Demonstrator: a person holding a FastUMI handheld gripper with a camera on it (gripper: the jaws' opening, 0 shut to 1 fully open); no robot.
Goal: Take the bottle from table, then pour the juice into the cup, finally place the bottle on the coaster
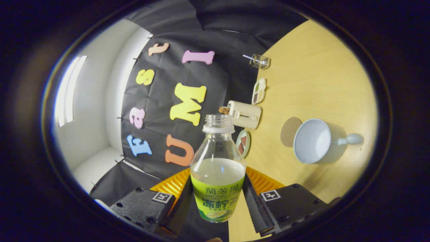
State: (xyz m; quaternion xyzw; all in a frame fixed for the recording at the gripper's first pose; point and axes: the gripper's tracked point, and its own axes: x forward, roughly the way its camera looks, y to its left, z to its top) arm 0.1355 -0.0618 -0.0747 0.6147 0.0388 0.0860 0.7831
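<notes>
Gripper view: wooden desk [312,77] tilted sideways; hand-held gripper [216,201] clenched on uncapped bottle [217,168], both fingers pressing its labelled sides, juice half up. Cup [312,141] on desk right of bottle, coaster [289,131] just beside it.

Bottle [217,174] between tool [217,201] fingers, cup [312,141] beyond

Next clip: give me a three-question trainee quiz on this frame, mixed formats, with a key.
1. True or false: the bottle has its cap on.
2. What lies just behind the cup on the table? A) coaster B) toaster C) glass jar
3. Fill in: the gripper jaws are shut on the ____.

Key: 1 false, the neck is open. 2 A, the coaster. 3 bottle, with the view rolled sideways.
</notes>
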